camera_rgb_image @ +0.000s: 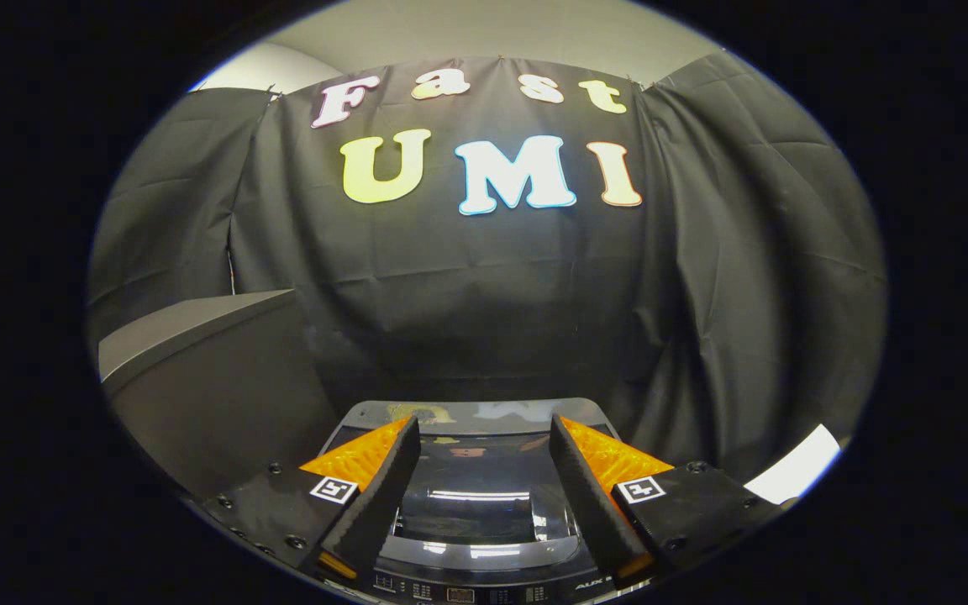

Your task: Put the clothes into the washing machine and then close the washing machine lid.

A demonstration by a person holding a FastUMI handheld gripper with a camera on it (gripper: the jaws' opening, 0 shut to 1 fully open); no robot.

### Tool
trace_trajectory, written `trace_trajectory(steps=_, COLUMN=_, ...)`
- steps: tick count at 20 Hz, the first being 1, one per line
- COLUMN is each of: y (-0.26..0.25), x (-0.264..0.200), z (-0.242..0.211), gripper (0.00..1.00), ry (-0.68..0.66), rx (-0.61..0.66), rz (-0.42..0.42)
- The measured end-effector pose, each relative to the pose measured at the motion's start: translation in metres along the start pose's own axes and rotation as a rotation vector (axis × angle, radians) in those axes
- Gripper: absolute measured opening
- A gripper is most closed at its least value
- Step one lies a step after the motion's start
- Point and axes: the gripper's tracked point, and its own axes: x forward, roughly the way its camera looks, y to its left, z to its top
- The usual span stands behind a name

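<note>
The top-loading washing machine (pixel 484 580) sits low beneath and ahead of my fingers. Its glossy dark lid (pixel 480 496) lies flat and shut, reflecting ceiling lights, with the control strip along its near edge. My gripper (pixel 482 428) hovers above the lid, open, with a wide gap and nothing between the fingers. No clothes show on or around the lid.
A dark box-like surface (pixel 198 370) with a grey top stands to the left of the machine, higher than the lid. The black cloth wall (pixel 484 294) hangs close behind the machine. A white patch (pixel 795 475) lies low at the right.
</note>
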Motion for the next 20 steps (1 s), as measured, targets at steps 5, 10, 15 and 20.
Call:
trace_trajectory(steps=5, y=0.000, x=-0.002, z=0.003, gripper=0.96, ry=-0.030, rx=-0.010, rz=0.010)
trace_trajectory(steps=10, y=-0.001, x=-0.003, z=0.010, gripper=0.96, ry=-0.107, rx=-0.022, rz=-0.011)
trace_trajectory(steps=15, y=0.011, x=-0.042, z=0.036, gripper=0.96, ry=-0.181, rx=-0.001, rz=-0.047)
trace_trajectory(steps=20, y=0.028, x=-0.092, z=0.044, gripper=0.96, ry=-0.219, rx=-0.011, rz=-0.085)
